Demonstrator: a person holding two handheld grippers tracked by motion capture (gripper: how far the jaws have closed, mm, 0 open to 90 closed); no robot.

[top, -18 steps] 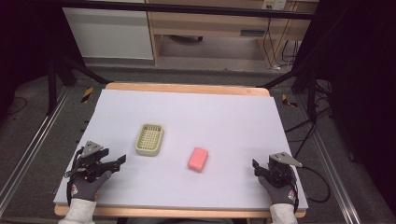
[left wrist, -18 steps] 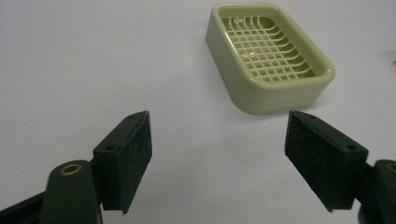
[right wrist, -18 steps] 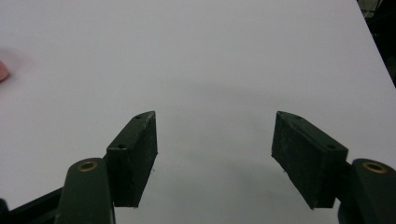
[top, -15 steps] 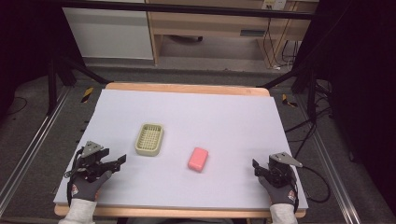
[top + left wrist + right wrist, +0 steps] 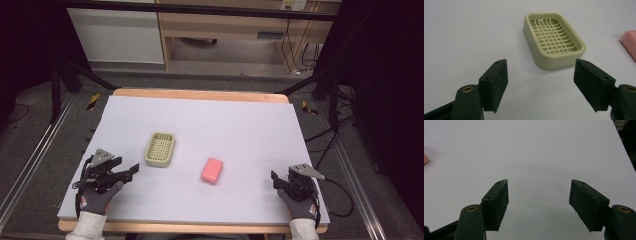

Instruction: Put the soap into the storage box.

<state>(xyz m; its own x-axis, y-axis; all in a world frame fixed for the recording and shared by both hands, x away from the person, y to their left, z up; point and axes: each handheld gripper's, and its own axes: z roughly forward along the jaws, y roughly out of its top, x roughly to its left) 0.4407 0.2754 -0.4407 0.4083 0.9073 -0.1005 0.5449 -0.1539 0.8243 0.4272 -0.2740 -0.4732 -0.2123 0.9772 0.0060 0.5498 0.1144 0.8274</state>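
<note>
A pale green soap dish (image 5: 160, 149) with a grid bottom lies empty on the table, left of centre. A pink soap bar (image 5: 212, 170) lies flat to its right, apart from it. My left gripper (image 5: 131, 171) rests near the front left edge, open and empty, pointing toward the dish. In the left gripper view the dish (image 5: 554, 40) sits just beyond the open jaws of that gripper (image 5: 541, 75), and the soap's corner (image 5: 630, 43) shows at the right edge. My right gripper (image 5: 275, 178) rests open at the front right. Bare table lies between the jaws of the right gripper (image 5: 539, 197).
The light lilac table top (image 5: 225, 125) has a wooden rim and drops off on all sides. Black frame legs, cables and floor rails surround it. A wooden cabinet stands beyond the far edge. Gloved hands hold both grippers at the near edge.
</note>
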